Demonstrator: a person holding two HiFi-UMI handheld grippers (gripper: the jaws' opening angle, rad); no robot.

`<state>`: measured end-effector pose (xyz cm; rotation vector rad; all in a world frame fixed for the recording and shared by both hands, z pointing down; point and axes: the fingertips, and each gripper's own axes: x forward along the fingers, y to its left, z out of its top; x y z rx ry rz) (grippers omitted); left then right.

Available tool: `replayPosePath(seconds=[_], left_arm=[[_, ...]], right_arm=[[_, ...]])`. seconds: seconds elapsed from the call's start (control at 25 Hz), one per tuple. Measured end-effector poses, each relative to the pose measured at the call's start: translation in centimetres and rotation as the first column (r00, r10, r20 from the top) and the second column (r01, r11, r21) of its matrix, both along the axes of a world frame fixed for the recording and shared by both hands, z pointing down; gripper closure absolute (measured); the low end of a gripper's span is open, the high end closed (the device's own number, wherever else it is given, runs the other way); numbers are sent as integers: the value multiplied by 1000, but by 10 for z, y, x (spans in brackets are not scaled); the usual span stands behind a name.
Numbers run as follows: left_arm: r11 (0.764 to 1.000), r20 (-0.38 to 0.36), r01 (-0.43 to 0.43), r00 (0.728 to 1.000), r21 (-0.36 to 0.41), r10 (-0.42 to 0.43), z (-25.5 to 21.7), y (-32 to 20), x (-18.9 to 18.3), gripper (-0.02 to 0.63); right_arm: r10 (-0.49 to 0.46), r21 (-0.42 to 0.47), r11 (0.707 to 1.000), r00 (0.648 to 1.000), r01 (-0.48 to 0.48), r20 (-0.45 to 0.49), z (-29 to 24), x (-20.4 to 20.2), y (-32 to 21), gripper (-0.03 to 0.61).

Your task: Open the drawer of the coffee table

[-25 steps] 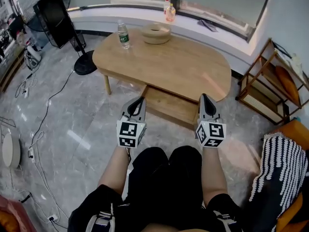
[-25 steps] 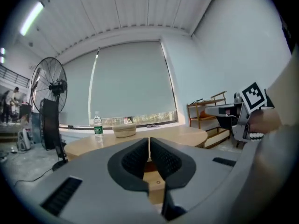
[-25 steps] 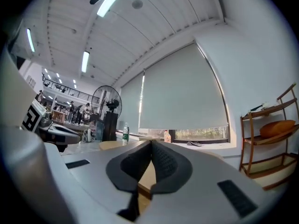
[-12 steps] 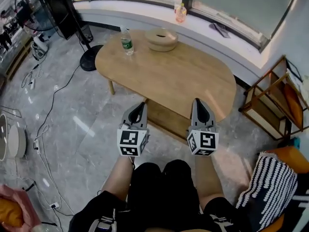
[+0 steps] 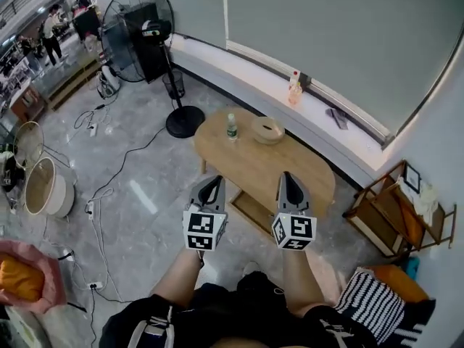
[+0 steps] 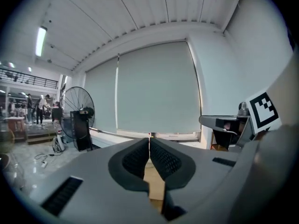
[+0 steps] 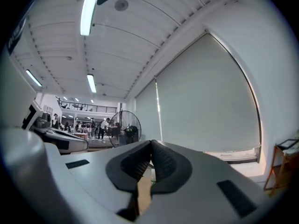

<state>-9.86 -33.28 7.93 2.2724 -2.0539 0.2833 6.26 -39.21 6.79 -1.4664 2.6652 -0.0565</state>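
Note:
The oval wooden coffee table stands well below and ahead of me in the head view, with its drawer under the near edge, closed as far as I can tell. My left gripper and right gripper are held side by side high above the table's near side, touching nothing. Both are shut and empty. In the left gripper view the left gripper has its pads pressed together, pointing toward the window blind. The right gripper looks the same in its own view.
A water bottle and a wooden bowl stand on the table's far end. A standing fan is at the back left and a wooden rack at the right. Cables lie on the floor at the left.
Both grippers and the head camera have risen a long way; the table now looks much smaller and farther below. Both grippers stay shut and side by side.

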Motion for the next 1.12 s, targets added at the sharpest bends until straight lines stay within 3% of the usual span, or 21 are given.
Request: replayPosePath(seconds=[0.16,0.32,0.52,0.88,1.12], left_arm=[[999,-22,49,999,-10,-49,-82,39,-47,591],[993,-3,110,994,52,-110,-128,88,-88,591],[987,-8,140,990,78,-140,-137,136,-100,591],[988,16,132,991,83,-134,-149,122,-86,591],[989,9,117,993,91,-119,-181,120,-123,591]], right_arm=[[-43,4,999,999,43,-3,-85,-53,42,565],[-97,47,994,995,97,-7,-123,-98,86,565],[-136,57,989,990,137,-20,-131,-111,125,565],[-138,67,988,990,140,-28,-146,-100,114,565],[-140,75,987,990,142,-37,-181,-139,117,563]])
